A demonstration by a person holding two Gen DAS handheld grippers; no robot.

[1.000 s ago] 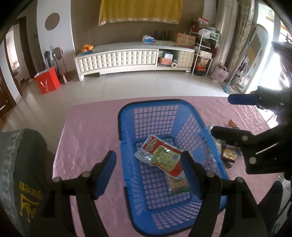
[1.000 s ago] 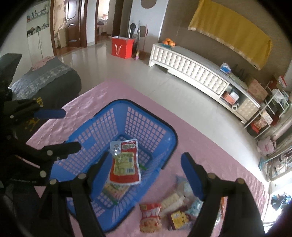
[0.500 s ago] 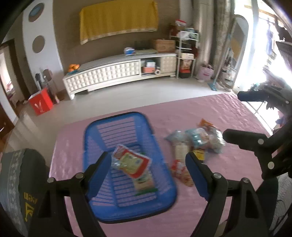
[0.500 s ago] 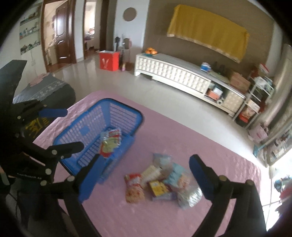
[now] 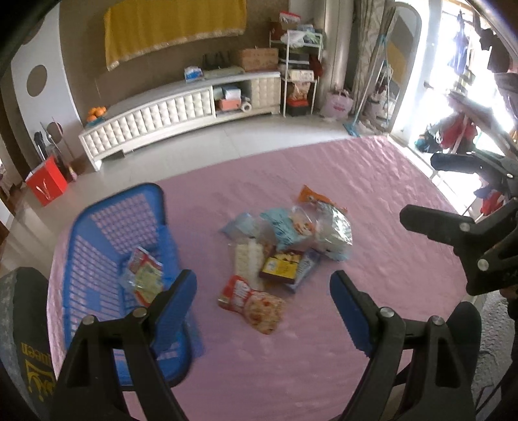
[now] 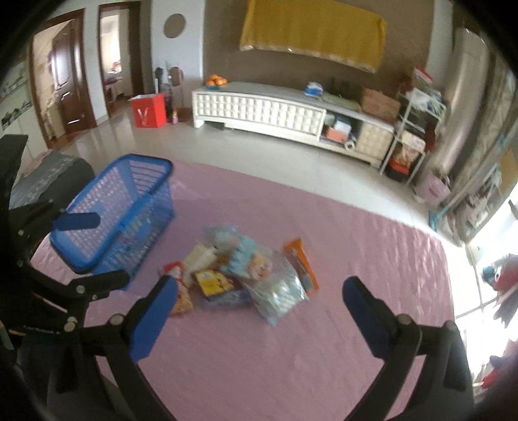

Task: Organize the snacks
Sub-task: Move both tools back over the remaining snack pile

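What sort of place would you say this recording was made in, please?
Most likely the living room of a home. A long white TV-style cabinet stands along the wall under a yellow cloth, a cluttered storage rack sits beside it, and wooden doors open onto other rooms.

Pink quilted cloth (image 5: 372, 200) covering table. Long white tufted cabinet (image 6: 259, 108) standing along brown wall. Oranges (image 6: 216, 80) sitting on cabinet's left end; tissue box (image 5: 193, 73) and brown box (image 6: 380, 100) sitting further along top. Yellow cloth (image 6: 312, 30) hanging on wall above cabinet. Red bag (image 6: 148, 111) standing on tiled floor beside cabinet's left end. White wire rack (image 5: 299, 69) standing at cabinet's right end. Dark wooden doors (image 6: 69, 87) showing at left. Daylight coming through window (image 5: 453, 81).
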